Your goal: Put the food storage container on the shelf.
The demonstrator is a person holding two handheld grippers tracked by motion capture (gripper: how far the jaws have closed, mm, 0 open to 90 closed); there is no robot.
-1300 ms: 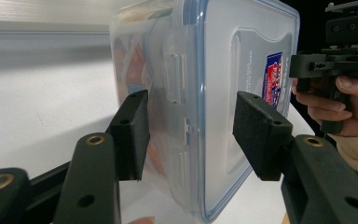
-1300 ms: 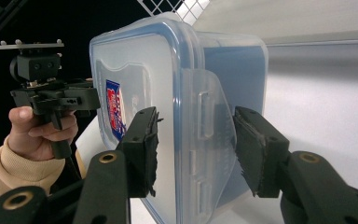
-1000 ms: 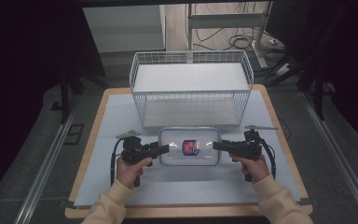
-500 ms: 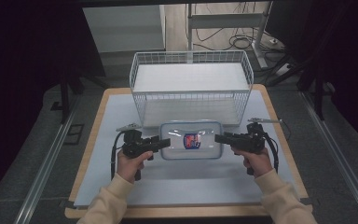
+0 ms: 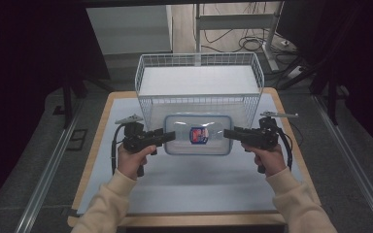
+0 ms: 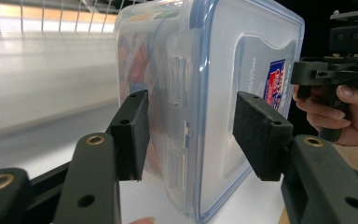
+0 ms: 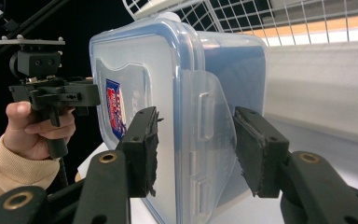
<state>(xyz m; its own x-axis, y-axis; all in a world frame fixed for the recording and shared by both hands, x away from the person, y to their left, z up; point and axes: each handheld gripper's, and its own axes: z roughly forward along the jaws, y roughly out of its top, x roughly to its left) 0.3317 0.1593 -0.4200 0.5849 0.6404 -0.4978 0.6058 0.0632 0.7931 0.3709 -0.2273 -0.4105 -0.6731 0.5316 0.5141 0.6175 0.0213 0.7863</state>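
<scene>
While both hands hold it from opposite ends, the clear rectangular plastic food container with a blue-rimmed lid (image 5: 198,135) hangs above the pale blue mat (image 5: 194,179) that covers the wooden table (image 5: 91,160), just in front of the white wire basket (image 5: 199,82). A red and blue label (image 5: 199,135) sits in the middle of the lid, which faces up toward the high camera.

The left gripper (image 5: 167,137) has its black jaws clamped on the container's left end; in the left gripper view (image 6: 189,133) one foam pad presses the lid side and the other the base side, with a side latch (image 6: 179,88) of the lid between them. The right gripper (image 5: 227,134) grips the opposite end the same way. In the right gripper view (image 7: 196,140) its jaws close on the box across the folded-out translucent latch (image 7: 209,126), one pad on the lid and one on the base.

Each gripper view shows the other hand's gripper at the far end of the container, with fingers wrapped round its handle. Cream sleeves (image 5: 111,204) cover both forearms. A black cable (image 5: 114,150) loops from the left gripper, and another trails from the right.

The basket stands at the far side of the table, its bottom lined in white, and the container's far edge lies close against its front wall as seen from above.
</scene>
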